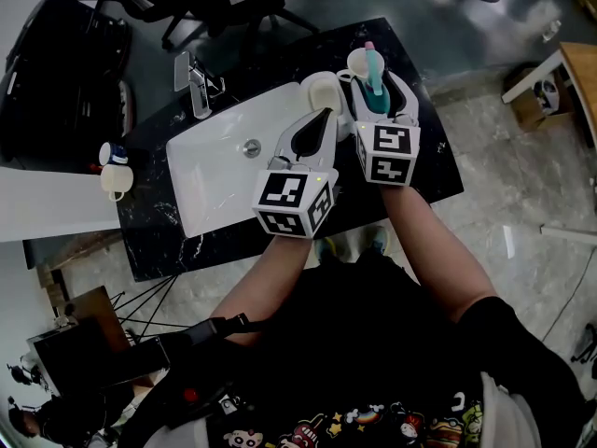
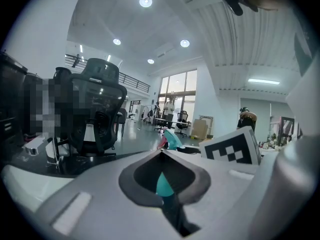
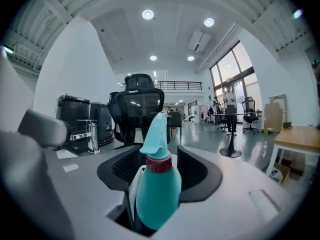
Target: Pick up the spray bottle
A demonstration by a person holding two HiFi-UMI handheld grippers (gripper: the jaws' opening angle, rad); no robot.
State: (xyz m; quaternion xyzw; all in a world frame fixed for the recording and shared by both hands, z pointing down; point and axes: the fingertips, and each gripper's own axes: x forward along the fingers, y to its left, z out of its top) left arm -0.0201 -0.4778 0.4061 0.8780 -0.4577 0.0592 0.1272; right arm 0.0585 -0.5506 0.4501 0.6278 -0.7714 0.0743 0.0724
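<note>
A teal spray bottle [image 1: 374, 78] with a red collar stands upright between the jaws of my right gripper [image 1: 376, 86], over the back right of the black counter [image 1: 431, 170]. In the right gripper view the bottle [image 3: 158, 186] fills the gap, and the right gripper [image 3: 159, 156] is shut on its body just below the collar. My left gripper [image 1: 326, 116] hovers over the sink's right rim, jaws shut with nothing between them. In the left gripper view, the left gripper [image 2: 161, 153] points at the bottle's nozzle [image 2: 173, 140], just beyond its tips.
A white sink [image 1: 213, 171] with a chrome faucet [image 1: 194, 84] takes up the counter's left and middle. A white cup [image 1: 323, 91] stands by the sink's back right corner. Two mugs [image 1: 114, 170] sit at the far left. An office chair [image 1: 224, 3] stands behind the counter.
</note>
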